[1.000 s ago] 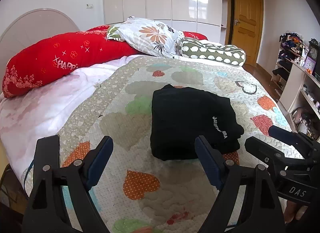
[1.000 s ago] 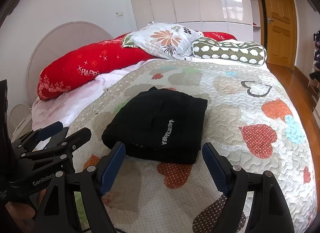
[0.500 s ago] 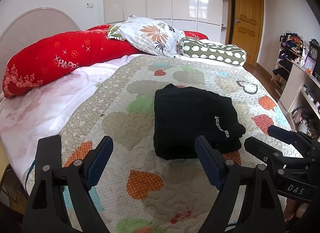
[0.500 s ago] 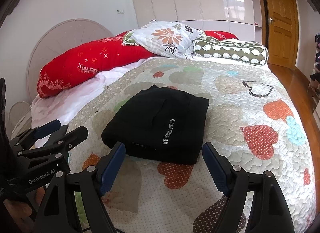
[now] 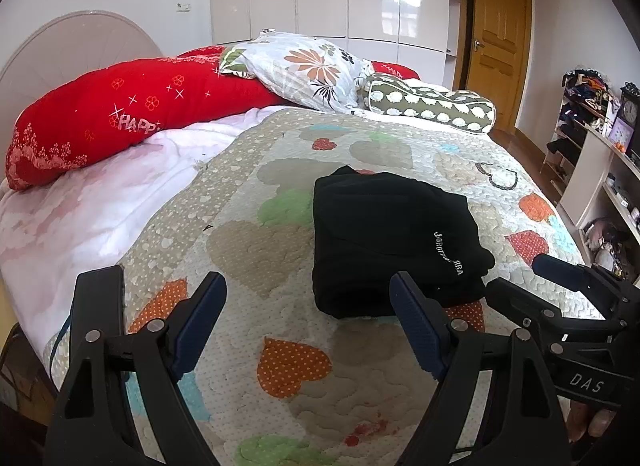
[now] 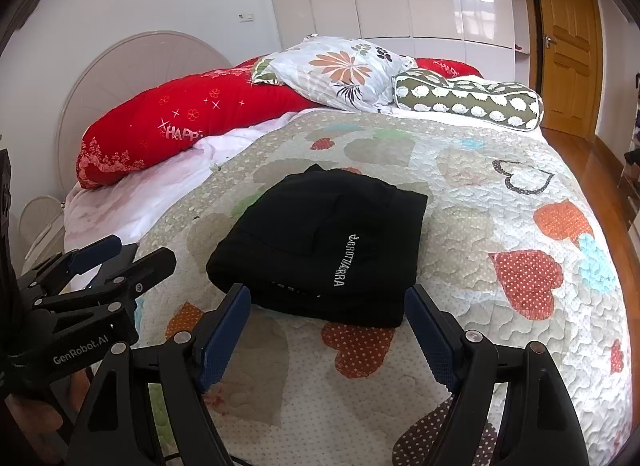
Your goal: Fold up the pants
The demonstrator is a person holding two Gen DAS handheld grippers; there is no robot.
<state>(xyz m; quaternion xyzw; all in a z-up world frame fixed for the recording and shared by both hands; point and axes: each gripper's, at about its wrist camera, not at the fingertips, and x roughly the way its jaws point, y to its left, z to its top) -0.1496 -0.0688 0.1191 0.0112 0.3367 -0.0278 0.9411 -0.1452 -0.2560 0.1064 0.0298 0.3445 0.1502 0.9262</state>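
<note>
Black folded fabric pants (image 5: 384,242) with unclear white lettering lie on the heart-patterned quilted bed cover (image 5: 280,366). Left gripper (image 5: 308,318), marked "GenRobot.AI", and right gripper (image 6: 328,330), marked "DAS", hover tilted downward, jaws apart, empty. Red pillow (image 5: 120,113) reads "HAPP".

The black pants (image 6: 320,250) lie folded into a compact stack near the middle of the quilt (image 6: 480,193), white lettering facing up. The right gripper (image 6: 326,330) hovers at the stack's near edge, jaws wide apart, gripping nothing. The left gripper (image 6: 120,254) is visible toward the quilt's left edge, jaws parted.
</note>
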